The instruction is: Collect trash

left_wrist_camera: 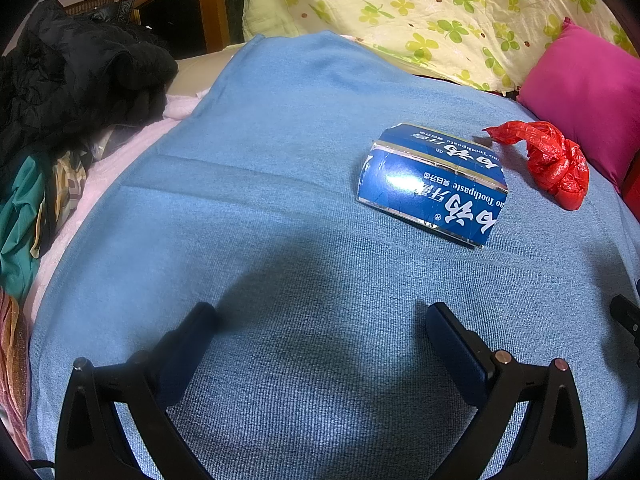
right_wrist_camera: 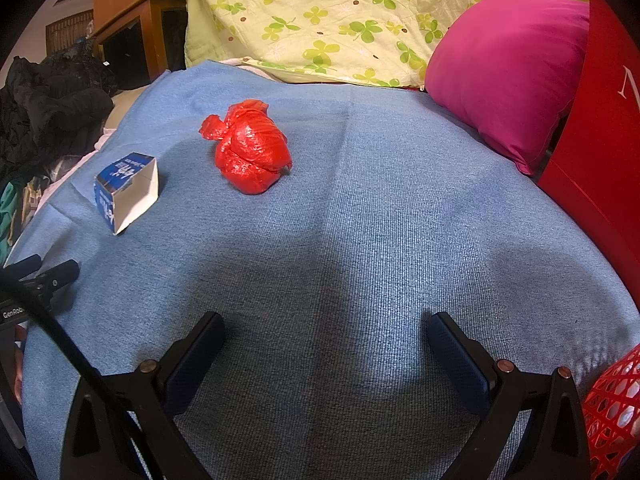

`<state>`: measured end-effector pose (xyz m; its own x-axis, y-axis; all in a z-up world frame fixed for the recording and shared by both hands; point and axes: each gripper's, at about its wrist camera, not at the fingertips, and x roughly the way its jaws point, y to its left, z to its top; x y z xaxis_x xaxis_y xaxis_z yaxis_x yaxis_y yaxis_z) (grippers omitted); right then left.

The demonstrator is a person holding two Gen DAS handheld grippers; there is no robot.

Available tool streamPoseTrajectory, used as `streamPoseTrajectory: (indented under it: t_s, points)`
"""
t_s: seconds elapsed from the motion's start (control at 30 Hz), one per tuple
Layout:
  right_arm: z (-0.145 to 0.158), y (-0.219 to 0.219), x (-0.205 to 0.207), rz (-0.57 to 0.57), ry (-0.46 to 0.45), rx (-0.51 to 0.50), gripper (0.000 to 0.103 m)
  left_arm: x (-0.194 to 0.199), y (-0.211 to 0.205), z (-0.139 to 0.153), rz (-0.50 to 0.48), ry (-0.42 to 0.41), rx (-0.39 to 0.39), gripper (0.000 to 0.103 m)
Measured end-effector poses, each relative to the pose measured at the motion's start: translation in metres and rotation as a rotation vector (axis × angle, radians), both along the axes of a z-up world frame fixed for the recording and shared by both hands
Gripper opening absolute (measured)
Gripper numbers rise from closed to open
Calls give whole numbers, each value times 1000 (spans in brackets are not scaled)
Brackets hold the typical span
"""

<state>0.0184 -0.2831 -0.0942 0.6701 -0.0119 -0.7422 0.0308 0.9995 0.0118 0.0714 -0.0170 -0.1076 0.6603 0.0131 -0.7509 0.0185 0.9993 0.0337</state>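
1. Two pieces of trash lie on a blue blanket (right_wrist_camera: 360, 240) spread over a bed: a torn blue toothpaste box (left_wrist_camera: 432, 184) and, just beside it, a knotted red plastic bag (left_wrist_camera: 548, 160).
2. In the left wrist view the box sits right of centre, with the bag at the right edge of the frame, near a pink pillow (left_wrist_camera: 588, 96).
3. In the right wrist view the bag (right_wrist_camera: 250, 148) sits upper centre-left and the box (right_wrist_camera: 126, 190) at mid-left, its open end facing the camera.
4. The left tool (left_wrist_camera: 320, 328) hangs over bare blanket, jaws spread wide and holding nothing.
5. The right tool (right_wrist_camera: 326, 336) does likewise, also empty, with its jaws wide apart.
6. A red mesh basket (right_wrist_camera: 612, 408) peeks in at the lower right corner of the right wrist view, the likely place for the trash.
7. Nothing appears collected yet; the step in hand is probably the first reach.
8. For a clean pick, the right tool should straddle the bag's bulging body, not its loose knot, and close firmly, since the slick plastic may slip.
9. The box is light and crushable; gripping across its flat sides should hold it without snagging the blanket.
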Motion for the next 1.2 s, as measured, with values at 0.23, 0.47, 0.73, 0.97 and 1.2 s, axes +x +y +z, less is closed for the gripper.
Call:
streamPoseTrajectory:
  t_s: [0.23,0.47,0.73,0.97,1.2]
  points:
    - [0,-2,0,2,-2,6,103,-1,1,0,-4,-1,-6,103]
    - [0,0,0,1,-1,2,103,-1,1,0,-4,0,-5,103]
    - [0,0,0,2,-2,4,103,-1,1,0,-4,0,-6,103]
    - [-1,5,-9,49,-12,4,103,-1,0,-1,-4,0,-5,103]
    - [-1,9,-15,89,-19,5,103,-1,1,0,-4,0,-6,103]
